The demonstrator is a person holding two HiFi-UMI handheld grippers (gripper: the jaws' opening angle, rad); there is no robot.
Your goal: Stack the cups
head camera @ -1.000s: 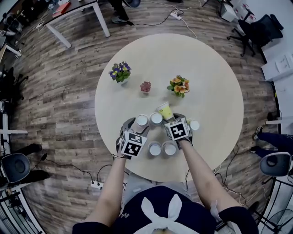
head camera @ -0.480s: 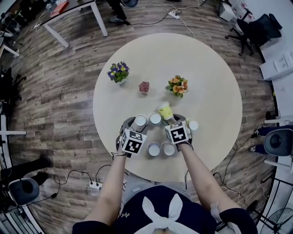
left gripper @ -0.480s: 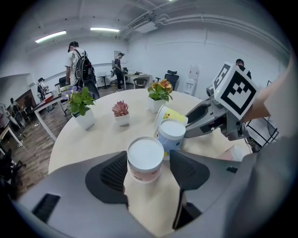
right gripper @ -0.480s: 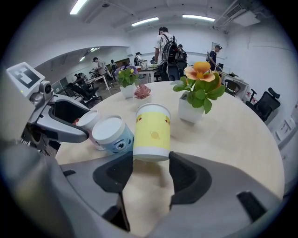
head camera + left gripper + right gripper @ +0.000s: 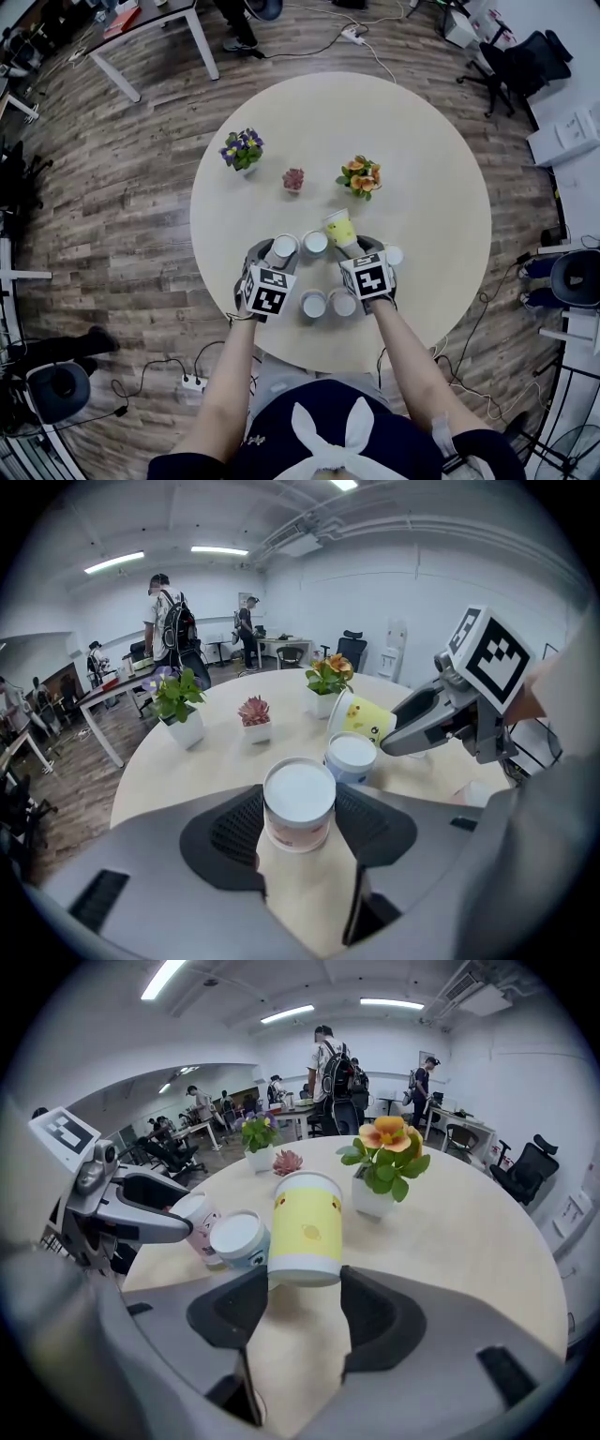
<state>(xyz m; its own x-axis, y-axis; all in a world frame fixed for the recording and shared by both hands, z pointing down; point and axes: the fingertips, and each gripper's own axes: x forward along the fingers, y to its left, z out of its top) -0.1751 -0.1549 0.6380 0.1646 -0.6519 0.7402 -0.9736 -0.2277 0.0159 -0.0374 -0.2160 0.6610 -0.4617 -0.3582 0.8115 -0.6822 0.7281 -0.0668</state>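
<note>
Jaws just closing, left gripper (image 5: 298, 825) clasps pink cup (image 5: 300, 797); right gripper (image 5: 305, 1288) grips tilted yellow cup (image 5: 305, 1227) above round beige table (image 5: 422, 169), plank floor (image 5: 122, 206) around.

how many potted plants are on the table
3: purple-flowered plant in a white pot, left; small pink succulent, middle; orange-flowered plant, right. None looks hidden.

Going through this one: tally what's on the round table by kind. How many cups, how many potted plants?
Cups: 6
Potted plants: 3
Total: 9
</note>
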